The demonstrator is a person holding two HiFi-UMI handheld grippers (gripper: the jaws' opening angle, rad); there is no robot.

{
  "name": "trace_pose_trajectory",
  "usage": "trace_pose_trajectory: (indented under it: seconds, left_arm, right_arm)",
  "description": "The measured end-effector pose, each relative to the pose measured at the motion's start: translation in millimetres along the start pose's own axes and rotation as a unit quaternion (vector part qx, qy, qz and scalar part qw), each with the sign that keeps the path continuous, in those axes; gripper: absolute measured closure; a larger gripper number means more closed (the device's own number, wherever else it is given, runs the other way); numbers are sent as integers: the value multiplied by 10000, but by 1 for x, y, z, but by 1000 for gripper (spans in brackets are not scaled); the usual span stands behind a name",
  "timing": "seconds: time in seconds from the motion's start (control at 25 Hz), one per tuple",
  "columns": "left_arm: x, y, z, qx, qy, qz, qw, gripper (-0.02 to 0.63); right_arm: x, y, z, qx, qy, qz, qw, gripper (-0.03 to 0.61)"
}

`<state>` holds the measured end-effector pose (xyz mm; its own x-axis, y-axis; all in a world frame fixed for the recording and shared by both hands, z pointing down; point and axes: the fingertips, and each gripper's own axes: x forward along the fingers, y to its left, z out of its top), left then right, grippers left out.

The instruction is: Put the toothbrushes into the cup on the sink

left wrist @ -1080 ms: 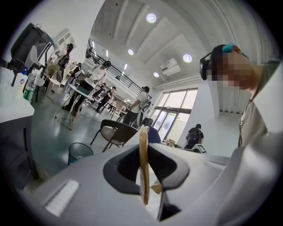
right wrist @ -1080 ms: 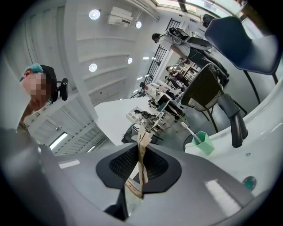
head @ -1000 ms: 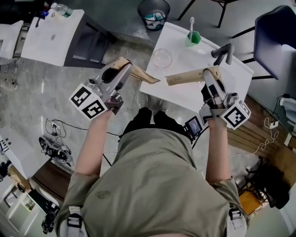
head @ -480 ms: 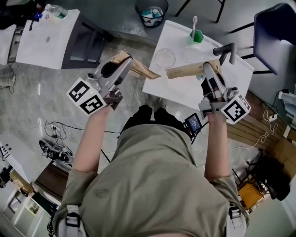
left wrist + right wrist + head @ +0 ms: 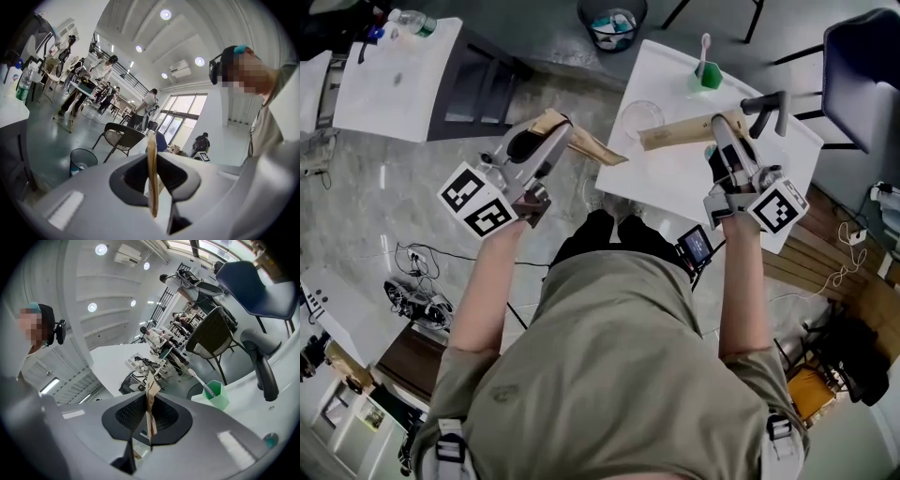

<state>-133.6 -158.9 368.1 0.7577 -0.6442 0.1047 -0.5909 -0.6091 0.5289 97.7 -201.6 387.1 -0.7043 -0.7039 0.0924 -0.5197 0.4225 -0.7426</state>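
Head view: toothbrush (image 5: pixel 705 47) in cup (image 5: pixel 709 81)

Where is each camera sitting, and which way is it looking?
Head view: on the person's head, looking down at the sink; torso, arms, left gripper and right gripper show.
Left gripper view: on that gripper, facing a chair and bin; its closed jaws show.
Right gripper view: on that gripper, facing the green cup; its closed jaws show.
Head and right gripper views share the green cup.

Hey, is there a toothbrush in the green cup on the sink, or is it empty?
Not empty: one toothbrush stands in the green cup, its head above the rim, in both head and right gripper views.
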Motion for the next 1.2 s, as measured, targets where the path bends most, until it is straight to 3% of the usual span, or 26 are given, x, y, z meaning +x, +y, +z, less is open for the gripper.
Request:
trace_pose_trajectory:
  seconds: [0.56,0.84,1.2]
  left_arm:
    - [-15,18,-3,-75,71,141,9998,565]
    - [-14,19,-5,-88,81,203,9997,565]
    - [-17,18,-3,-105,71,221,9997,565]
  right_arm:
    - [38,-17,-16,-305,223,-196,9991,535]
    - [42,-23,-18,-1011,254,-451,9935,535]
    - [55,-14,-30,-1736,433,-428,9829,535]
